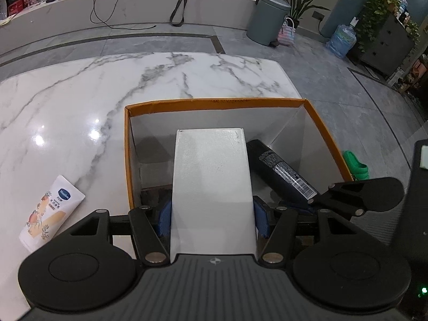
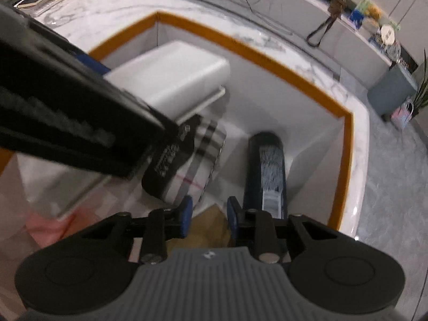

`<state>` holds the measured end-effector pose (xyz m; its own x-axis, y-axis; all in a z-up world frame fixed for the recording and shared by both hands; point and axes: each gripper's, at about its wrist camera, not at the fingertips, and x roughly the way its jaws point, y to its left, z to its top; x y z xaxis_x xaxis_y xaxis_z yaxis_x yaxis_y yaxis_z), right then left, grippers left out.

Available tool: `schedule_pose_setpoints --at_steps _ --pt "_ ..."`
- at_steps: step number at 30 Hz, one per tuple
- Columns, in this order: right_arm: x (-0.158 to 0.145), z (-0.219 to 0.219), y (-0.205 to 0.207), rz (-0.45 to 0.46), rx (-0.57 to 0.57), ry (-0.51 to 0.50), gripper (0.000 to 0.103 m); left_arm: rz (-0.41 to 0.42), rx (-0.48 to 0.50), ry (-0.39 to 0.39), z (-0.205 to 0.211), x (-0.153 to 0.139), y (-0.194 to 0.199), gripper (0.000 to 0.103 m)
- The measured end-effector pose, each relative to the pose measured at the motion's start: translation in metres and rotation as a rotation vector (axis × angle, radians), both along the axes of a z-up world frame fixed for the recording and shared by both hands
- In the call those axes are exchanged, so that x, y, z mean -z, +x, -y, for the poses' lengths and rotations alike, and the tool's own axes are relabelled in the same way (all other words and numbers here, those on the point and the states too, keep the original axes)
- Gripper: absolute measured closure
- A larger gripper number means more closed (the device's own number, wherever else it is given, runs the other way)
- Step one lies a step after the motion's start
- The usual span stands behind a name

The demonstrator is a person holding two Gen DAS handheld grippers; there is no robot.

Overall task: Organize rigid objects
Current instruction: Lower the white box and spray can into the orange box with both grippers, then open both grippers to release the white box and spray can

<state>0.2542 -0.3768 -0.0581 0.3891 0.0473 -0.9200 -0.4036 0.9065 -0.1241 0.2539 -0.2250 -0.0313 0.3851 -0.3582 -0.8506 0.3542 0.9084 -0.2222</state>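
Item 1, orange-rimmed cardboard box (image 1: 214, 103): open-topped, white inside, standing on the marble table (image 1: 80, 101) at its right-hand edge. Both views look down into it.

Item 2, white rectangular box (image 1: 212, 176): held between the blue pads (image 1: 164, 218) of the left gripper (image 1: 212, 220), jaws spread wide and pressed on its 2 long sides, its far end over the interior of the orange-rimmed box. The right wrist view shows it from the side, as a lidded white box (image 2: 171, 80) tilted above the contents, with the left gripper's black body crossing the upper left of the frame.

Item 3, dark cylindrical bottle (image 1: 281, 172): lying inside the box along its right wall, with a barcode label uppermost. Seen in both views.

Item 4, plaid-patterned pack (image 2: 187, 165): lying in the box beneath the white box; seen only in the right wrist view, blurred, and hidden in the left.

Item 5, right gripper (image 2: 208, 218): above the near part of the box interior, its jaws nearly closed with a narrow gap and nothing between the pads. In the left wrist view, only part of its black body shows at the right.

Item 6, white lotion tube (image 1: 52, 212): lying on the table outside the box, to its left; seen only in the left wrist view.

Item 7, pinkish thing at the lower left of the right wrist view: too blurred to identify.
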Motion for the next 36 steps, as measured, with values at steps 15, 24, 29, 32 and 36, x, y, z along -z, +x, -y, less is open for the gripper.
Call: schedule_pose_setpoints --at_steps 15,24,29,32,36 --pt "-0.004 0.013 -0.032 -0.112 0.006 0.018 0.083 -0.024 0.035 -0.008 0.008 0.004 -0.007 0.034" --pt "-0.027 0.025 -0.037 -0.008 0.074 0.065 0.084 -0.049 0.053 -0.003 0.030 0.006 -0.001 0.034" --pt "-0.031 0.028 -0.037 0.025 0.084 0.053 0.084 -0.104 -0.008 -0.027 0.045 0.015 0.009 0.034" --pt "-0.027 0.028 -0.040 0.036 0.093 0.034 0.083 -0.114 -0.026 -0.012 0.052 0.025 0.013 0.034" --pt "-0.027 0.027 -0.037 0.043 0.090 0.044 0.083 -0.174 -0.075 -0.044 0.052 0.039 0.019 0.034"
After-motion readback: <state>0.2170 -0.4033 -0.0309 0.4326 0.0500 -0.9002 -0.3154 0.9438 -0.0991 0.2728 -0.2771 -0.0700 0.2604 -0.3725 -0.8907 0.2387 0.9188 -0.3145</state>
